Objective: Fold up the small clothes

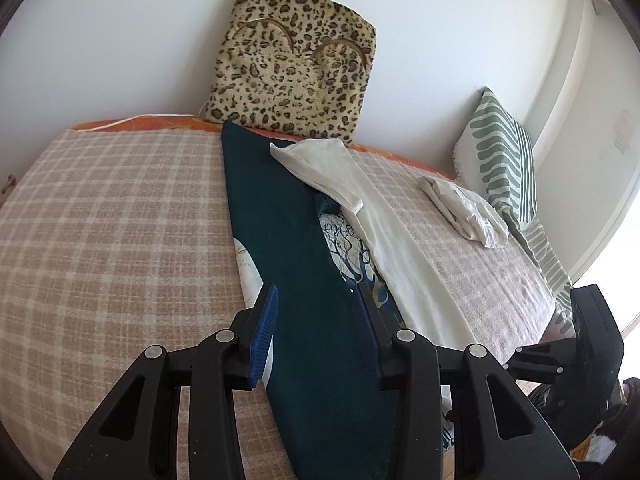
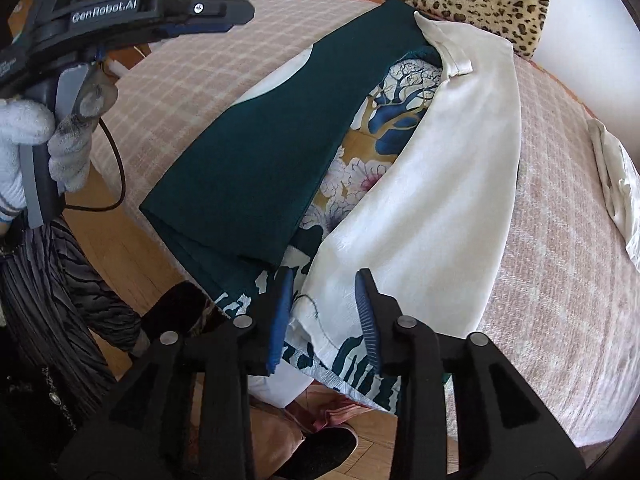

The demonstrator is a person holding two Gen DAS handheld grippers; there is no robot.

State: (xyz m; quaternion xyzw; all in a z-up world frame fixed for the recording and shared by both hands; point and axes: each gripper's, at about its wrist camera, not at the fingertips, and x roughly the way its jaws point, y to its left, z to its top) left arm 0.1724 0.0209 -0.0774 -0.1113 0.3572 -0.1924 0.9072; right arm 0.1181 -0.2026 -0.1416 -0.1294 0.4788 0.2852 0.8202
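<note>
Teal-and-white floral garment; pink-beige check blanket; leopard-print cushion; green-white leaf pillow.

Leopard-print cushion running off the top edge of the right wrist view. Folded teal and cream flaps are covering most of the printed garment, only a central strip showing. Crumpled white cloth getting clipped at the right rim. Fern-pattern pillow trailing behind the right gripper, whose fingertips are out of sight there.

Two garments, two pillows.
</note>
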